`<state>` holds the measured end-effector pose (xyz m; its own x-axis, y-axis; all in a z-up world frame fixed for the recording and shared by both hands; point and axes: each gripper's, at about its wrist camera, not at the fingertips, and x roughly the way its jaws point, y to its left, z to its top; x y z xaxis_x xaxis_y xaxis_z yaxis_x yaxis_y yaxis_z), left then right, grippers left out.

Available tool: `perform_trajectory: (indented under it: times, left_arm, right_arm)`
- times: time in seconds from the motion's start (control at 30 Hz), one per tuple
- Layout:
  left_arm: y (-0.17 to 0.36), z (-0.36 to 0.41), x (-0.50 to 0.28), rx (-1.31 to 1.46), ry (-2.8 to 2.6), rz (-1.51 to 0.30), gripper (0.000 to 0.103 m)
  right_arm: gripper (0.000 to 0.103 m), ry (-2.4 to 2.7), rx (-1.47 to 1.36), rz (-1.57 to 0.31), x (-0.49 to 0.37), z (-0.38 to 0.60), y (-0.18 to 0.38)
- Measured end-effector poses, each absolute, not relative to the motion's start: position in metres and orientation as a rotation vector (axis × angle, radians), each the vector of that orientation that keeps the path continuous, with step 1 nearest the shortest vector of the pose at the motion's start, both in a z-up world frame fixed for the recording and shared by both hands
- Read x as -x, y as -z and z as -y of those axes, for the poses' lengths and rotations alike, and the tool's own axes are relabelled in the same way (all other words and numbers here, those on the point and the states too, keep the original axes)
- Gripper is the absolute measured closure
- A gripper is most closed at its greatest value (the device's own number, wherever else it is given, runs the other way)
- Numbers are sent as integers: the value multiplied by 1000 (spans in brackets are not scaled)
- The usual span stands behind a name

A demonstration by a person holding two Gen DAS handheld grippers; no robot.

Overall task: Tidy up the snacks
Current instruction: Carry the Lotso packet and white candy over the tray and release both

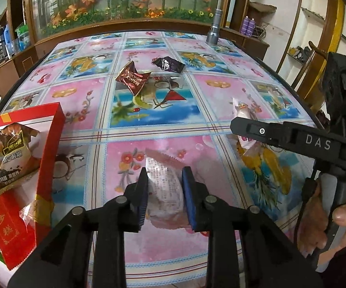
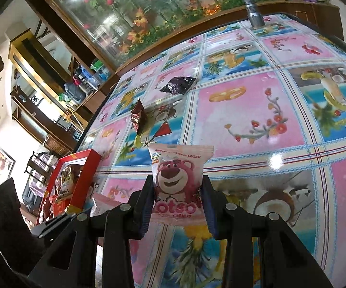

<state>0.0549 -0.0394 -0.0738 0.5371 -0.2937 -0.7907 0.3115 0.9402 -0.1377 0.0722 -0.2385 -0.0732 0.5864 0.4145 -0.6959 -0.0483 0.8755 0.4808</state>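
So both grippers have a snack each right now. The left gripper (image 1: 164,192) has its fingers closed around a pale pink checkered packet (image 1: 164,187) that looks like it's sitting low over the tablecloth (image 1: 163,110), though I can't tell if it's actually touching, and the right gripper (image 2: 179,193) is clamped on the Lotso bear packet (image 2: 179,180), holding it upright and clear of the table. The red box (image 1: 45,148) is off to the left with a brown-and-gold bag (image 1: 12,153) already inside, so I'd guess that's where everything goes. Two more are out near the middle of the table: a brown wrapper (image 1: 133,76) standing up crinkled and a dark purple wrapper (image 1: 169,64) just behind it. Handling-wise, these all look featherlight, puffy and soft, with slick plastic film that'll slide if you pinch only a corner. Best bet seems to be grabbing across the fat middle like both grippers are doing, not the crimped flat ends, which would just flop. Whatever's inside could probably crush, so I wouldn't squeeze hard. The brown one looks mostly empty and twisted, so probably pinch the stiffest fold. A metal flashlight (image 1: 213,34) stands at the far edge, not in the way.
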Motion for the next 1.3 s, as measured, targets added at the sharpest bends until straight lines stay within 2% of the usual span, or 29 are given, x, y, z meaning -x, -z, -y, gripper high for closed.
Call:
perform_trajectory:
  times: [0.43,0.67,1.0,1.3]
  left_arm:
    - [56,26,-43,-22,362,-887,90]
    - [40,5,-33,27,373,-857,91]
    - [-5,-59,-8,92,297,-720,91]
    - [-12,-138,9,85,104,-651,91]
  right_arm:
    - [65,-330,-397,-858,-64,222,61]
    - [65,-361,-399,-838,-60,206,53]
    - [65,-463,-302,-823,-54,148,30]
    - [65,-616,-165,-848,-44,54,20]
